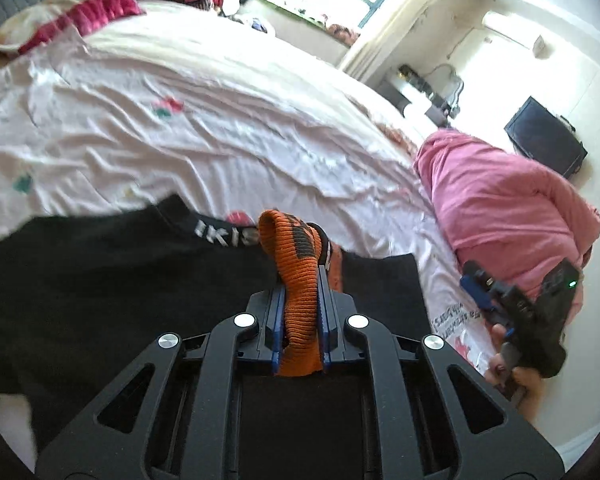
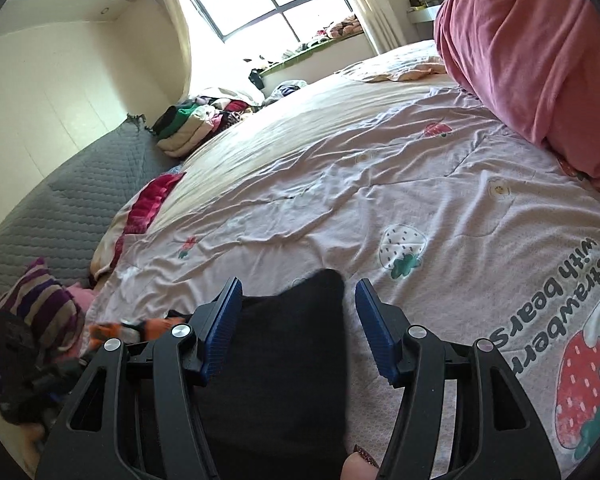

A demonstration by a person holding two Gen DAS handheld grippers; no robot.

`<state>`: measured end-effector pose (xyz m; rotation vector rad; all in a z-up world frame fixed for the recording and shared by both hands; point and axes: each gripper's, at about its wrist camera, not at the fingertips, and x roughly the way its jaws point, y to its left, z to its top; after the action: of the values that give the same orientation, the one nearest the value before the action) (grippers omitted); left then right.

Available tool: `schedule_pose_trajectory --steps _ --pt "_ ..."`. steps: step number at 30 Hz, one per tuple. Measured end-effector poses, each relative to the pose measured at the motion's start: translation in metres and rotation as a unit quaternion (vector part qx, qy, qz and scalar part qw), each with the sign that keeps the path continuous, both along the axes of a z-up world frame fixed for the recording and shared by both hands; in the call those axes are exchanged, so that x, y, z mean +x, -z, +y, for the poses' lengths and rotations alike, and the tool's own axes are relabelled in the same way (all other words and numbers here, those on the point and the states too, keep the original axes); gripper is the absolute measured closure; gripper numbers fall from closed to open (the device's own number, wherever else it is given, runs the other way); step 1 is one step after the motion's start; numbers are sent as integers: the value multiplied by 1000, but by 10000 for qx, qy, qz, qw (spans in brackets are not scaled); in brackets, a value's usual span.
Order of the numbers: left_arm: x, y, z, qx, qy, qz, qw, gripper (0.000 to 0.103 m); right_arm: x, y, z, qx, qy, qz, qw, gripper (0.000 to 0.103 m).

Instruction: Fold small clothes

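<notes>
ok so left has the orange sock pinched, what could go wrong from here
1. The left gripper is shut on the orange knit sock at a bunched fold, so it may lift doubled over rather than flat.
2. The sock lies against the black garment; pulling it away could drag or rumple that.
3. The right gripper is open, its blue pads not touching the black fabric, so nothing pins it down.

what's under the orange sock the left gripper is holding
The orange sock, pinched in the left gripper, hangs over a black garment on the bedsheet. Its lower end is hidden behind the gripper.
</notes>
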<state>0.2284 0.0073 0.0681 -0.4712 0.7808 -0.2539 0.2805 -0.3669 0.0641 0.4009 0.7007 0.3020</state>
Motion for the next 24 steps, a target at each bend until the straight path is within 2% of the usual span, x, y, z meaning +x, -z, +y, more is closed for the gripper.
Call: schedule_pose_trajectory --steps 6,12,16,19,22,24 --pt "-17 -12 24 230 -260 -120 9993 98 -1 1 13 -126 -117 6 9999 45" --pt "-28 0 34 424 -369 66 9984 98 -1 4 29 -429 -244 -21 9988 45" --pt "-32 7 45 544 -612 98 9966 95 -6 6 48 -861 -411 -116 9954 45" --pt "-37 6 50 743 -813 26 9939 80 -9 11 64 -1091 -620 -113 9920 45" --pt "-35 10 47 1051 -834 64 9909 79 -13 19 86 -1359 -895 -80 9866 45" --pt "-31 23 44 1132 -723 251 9906 76 -15 24 99 -1522 -1046 -62 9828 45"
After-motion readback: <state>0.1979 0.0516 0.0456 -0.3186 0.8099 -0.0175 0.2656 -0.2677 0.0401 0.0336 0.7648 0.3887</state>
